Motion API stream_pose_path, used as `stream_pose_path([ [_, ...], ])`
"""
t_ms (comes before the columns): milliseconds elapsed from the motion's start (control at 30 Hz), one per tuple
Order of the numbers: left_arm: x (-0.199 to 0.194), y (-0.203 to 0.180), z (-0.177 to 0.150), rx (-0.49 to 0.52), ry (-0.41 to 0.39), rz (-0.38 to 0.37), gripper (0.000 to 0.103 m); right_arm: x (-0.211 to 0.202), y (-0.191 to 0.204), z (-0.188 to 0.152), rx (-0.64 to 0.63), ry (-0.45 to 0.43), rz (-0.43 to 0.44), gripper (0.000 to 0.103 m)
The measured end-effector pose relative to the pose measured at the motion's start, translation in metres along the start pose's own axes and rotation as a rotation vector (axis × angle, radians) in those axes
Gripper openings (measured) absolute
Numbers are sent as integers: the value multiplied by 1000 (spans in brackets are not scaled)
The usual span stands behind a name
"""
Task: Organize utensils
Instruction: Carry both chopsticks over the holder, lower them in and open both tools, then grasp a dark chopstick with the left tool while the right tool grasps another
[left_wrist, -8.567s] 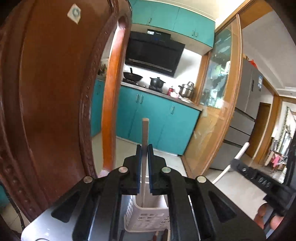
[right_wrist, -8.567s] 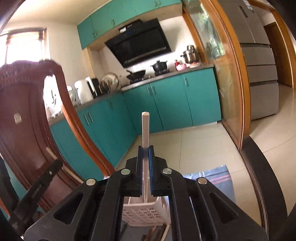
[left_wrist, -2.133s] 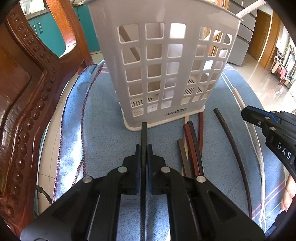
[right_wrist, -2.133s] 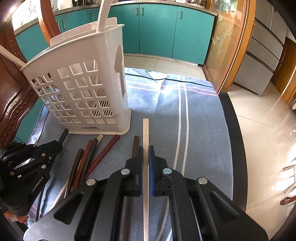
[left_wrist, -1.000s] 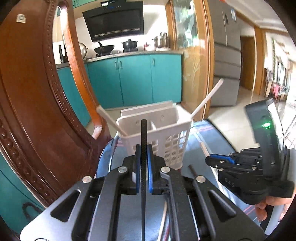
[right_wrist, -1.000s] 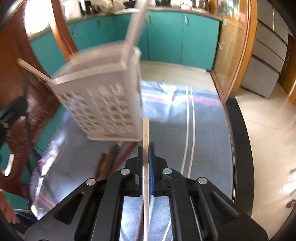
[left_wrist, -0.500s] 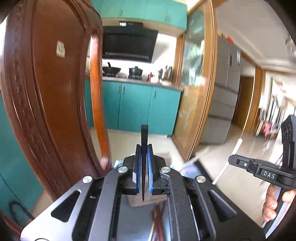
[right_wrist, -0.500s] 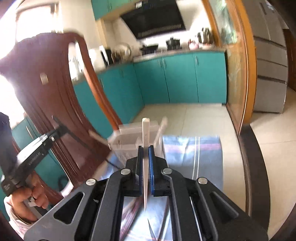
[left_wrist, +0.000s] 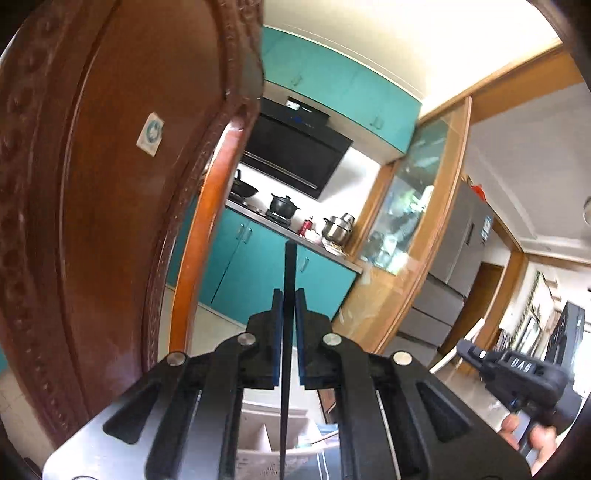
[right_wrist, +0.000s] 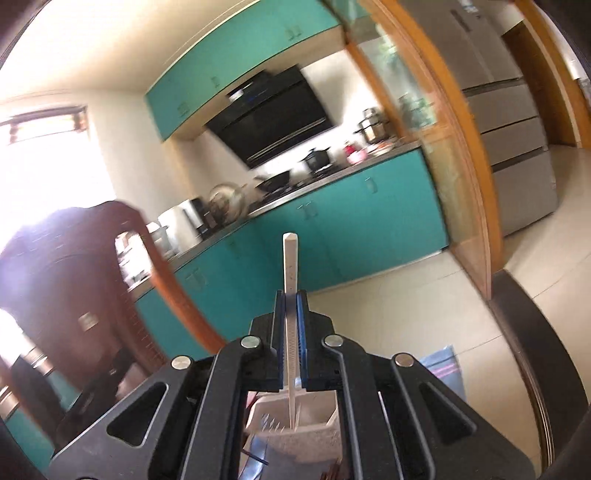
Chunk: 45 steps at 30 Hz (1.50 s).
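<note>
left gripper (left_wrist: 288, 314) is clamping a black chopstick (left_wrist: 287, 295) upright; right gripper (right_wrist: 291, 317) is clamping a white chopstick (right_wrist: 290, 280), both hanging above the white basket (right_wrist: 314, 439).

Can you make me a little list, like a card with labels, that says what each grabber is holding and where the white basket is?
left gripper: shut on black chopstick, held upright
right gripper: shut on white chopstick, held upright
white basket: below both grippers, lower ends of both chopsticks point down toward it
chopsticks in basket yet: cannot tell
nearby: brown wooden chair on the left
background: teal cabinets, black range hood
</note>
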<state>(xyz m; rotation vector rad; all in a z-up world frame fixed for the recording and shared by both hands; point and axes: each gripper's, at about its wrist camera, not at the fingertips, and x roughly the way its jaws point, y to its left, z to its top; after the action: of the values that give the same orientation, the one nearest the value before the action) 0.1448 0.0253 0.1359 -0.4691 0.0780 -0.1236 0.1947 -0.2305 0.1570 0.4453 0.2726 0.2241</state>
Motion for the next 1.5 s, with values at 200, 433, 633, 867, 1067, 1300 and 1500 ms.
stream_pose_path([
  [200, 15, 8, -1, 4, -76, 71, 7, 46, -3, -31, -16, 65, -62, 7],
  [433, 41, 11, -22, 61, -33, 149, 7, 68, 10, -70, -129, 160, -85, 7],
  [633, 52, 7, -40, 98, 46, 152, 7, 61, 9, -75, -161, 180, -107, 12],
  [867, 41, 3, -47, 137, 83, 128, 24, 13, -5, -60, -144, 84, -103, 37],
  [1067, 35, -2, -67, 212, 204, 87, 29, -20, -43, -69, -145, 34, -217, 37],
  [1300, 53, -6, -137, 392, 553, 56, 12, 28, -92, -132, -173, 418, -353, 37],
  [1500, 89, 18, -212, 342, 901, 84, 12, 67, -104, -179, -154, 677, -402, 37],
])
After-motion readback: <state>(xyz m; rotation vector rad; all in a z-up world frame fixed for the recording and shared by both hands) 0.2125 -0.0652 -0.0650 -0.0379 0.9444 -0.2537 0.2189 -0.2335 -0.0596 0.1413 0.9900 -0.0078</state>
